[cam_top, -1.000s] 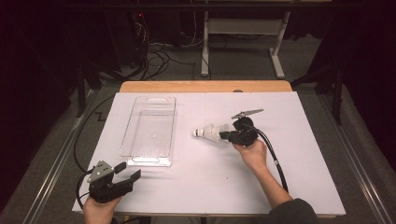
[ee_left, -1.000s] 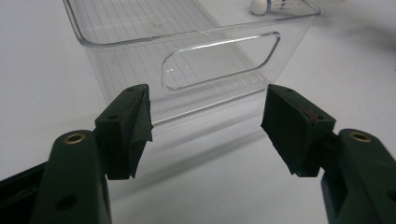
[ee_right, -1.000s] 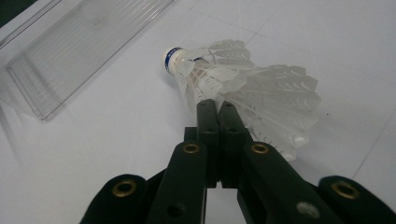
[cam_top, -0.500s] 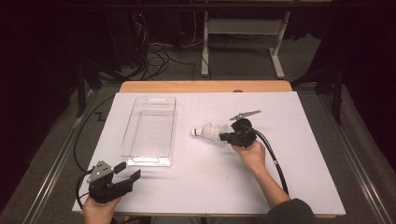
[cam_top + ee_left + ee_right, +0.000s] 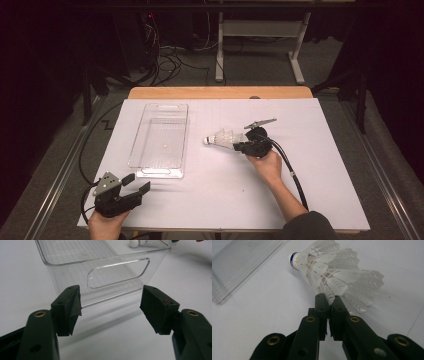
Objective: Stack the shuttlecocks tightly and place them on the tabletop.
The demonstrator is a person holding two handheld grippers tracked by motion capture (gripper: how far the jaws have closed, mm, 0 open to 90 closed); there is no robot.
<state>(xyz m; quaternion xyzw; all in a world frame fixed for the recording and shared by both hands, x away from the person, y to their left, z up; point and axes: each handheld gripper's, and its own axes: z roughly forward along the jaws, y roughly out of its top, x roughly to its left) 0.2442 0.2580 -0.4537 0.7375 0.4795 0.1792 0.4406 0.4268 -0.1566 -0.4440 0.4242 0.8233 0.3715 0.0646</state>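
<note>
High view: right gripper (image 5: 239, 146) holds shuttlecock (image 5: 220, 138) right of bin (image 5: 159, 140); grip point too small to resolve. Left gripper (image 5: 136, 184) sits at near edge.

Left gripper view: jaws wide apart, facing bin (image 5: 105, 270); shuttlecock (image 5: 142, 242) cut off at top.

Right gripper view: jaws clamped on feather skirt (cork (image 5: 293, 260) points away).

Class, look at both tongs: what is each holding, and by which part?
The right tongs are shut on the shuttlecocks, nipping a feather edge at the skirt end. The left tongs are open and hold nothing.
</note>
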